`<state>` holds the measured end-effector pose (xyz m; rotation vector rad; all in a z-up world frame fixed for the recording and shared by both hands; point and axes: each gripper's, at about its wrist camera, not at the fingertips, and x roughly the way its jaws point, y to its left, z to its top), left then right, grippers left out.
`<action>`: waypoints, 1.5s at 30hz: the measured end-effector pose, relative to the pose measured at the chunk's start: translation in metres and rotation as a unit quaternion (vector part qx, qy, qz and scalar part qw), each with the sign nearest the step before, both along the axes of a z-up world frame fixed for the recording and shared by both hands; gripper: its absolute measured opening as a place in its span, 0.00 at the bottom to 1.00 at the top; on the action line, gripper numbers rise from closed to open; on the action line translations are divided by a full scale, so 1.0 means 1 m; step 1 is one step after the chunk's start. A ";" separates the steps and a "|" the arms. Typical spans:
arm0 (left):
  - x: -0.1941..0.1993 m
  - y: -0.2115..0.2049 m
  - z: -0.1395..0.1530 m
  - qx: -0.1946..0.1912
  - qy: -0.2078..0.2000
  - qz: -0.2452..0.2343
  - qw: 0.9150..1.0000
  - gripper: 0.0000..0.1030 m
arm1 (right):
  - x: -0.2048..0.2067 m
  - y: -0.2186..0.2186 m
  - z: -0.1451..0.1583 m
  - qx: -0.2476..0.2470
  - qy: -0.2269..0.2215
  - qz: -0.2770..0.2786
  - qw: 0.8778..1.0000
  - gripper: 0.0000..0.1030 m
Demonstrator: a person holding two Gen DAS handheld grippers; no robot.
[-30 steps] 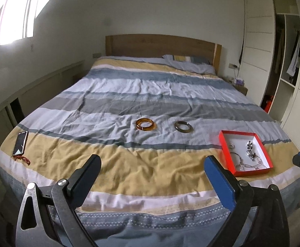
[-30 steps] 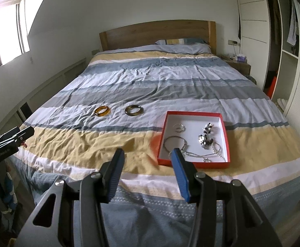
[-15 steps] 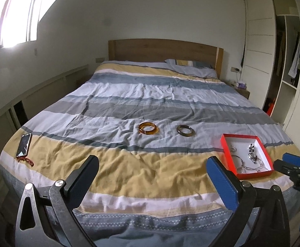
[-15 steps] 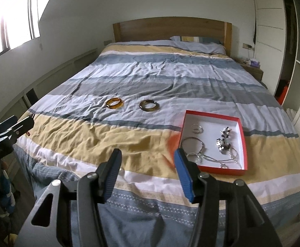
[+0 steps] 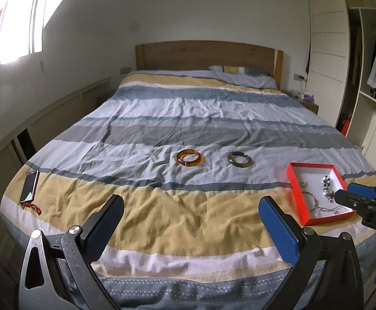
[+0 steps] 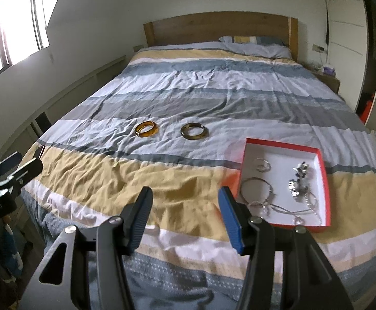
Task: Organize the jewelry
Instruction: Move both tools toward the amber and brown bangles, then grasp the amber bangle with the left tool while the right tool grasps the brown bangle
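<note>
An amber bangle and a dark olive bangle lie side by side on the striped duvet. A red tray with a white inside holds silver bracelets, chains and a beaded piece, at the right near the foot of the bed. My left gripper is open and empty above the foot of the bed, well short of the bangles. My right gripper is open and empty, just left of the tray's near corner; it also shows in the left wrist view.
A phone with a red strap lies on the bed's left edge. A wooden headboard and pillow are at the far end. A wardrobe stands to the right, a low wall ledge to the left.
Both grippers have moved forward toward the bed and a little to the left. The right gripper has come further into the left wrist view. The jewelry has not moved.
</note>
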<state>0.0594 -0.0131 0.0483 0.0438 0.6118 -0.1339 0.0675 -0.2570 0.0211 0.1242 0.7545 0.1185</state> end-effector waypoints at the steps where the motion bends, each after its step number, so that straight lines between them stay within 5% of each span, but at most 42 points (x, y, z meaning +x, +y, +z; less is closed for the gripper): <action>1: 0.004 0.001 -0.003 0.000 0.003 0.002 1.000 0.99 | 0.006 0.001 -0.004 0.003 0.003 0.003 1.000 0.50; 9: 0.037 0.001 -0.034 0.010 0.057 -0.005 0.998 0.99 | 0.040 0.004 -0.031 0.022 0.028 0.018 0.999 0.50; 19: 0.094 0.013 -0.114 0.022 0.169 0.019 0.985 0.99 | 0.093 -0.012 -0.073 0.039 0.065 0.014 0.997 0.50; 37: 0.303 0.024 -0.125 0.012 0.162 0.039 0.986 0.99 | 0.264 -0.027 -0.101 0.023 0.086 -0.009 0.996 0.50; 45: 0.360 0.026 -0.143 0.009 0.169 0.052 0.984 0.99 | 0.313 -0.030 -0.128 0.025 0.107 -0.026 0.994 0.50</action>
